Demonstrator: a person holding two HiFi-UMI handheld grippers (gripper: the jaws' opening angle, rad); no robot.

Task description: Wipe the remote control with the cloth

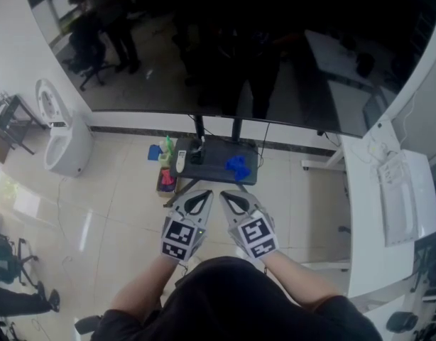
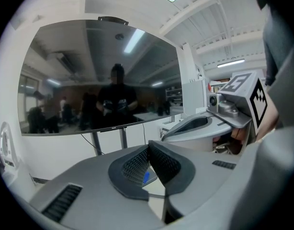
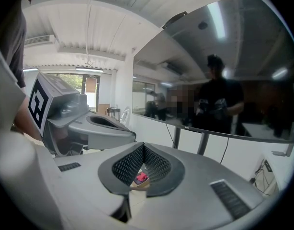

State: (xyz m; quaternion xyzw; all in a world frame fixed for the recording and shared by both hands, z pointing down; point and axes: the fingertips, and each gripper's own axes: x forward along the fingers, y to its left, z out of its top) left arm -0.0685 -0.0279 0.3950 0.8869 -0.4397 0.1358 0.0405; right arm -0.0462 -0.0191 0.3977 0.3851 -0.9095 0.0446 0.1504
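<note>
Blue, soft-looking: guessed the cloth (image 1: pixel 237 166) light, best pinched at a fold; saw left gripper (image 1: pixel 199 199), right gripper (image 1: pixel 231 201) closed on nothing

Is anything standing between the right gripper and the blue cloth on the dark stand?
Nothing visible does. The right gripper, shut and empty, hangs short of the blue cloth on the dark stand; only tiled floor shows between them.

free: floor (image 1: pixel 118 204) before table (image 1: pixel 216 163) | obstacle: screen (image 1: pixel 232 48) standing behind table
</note>
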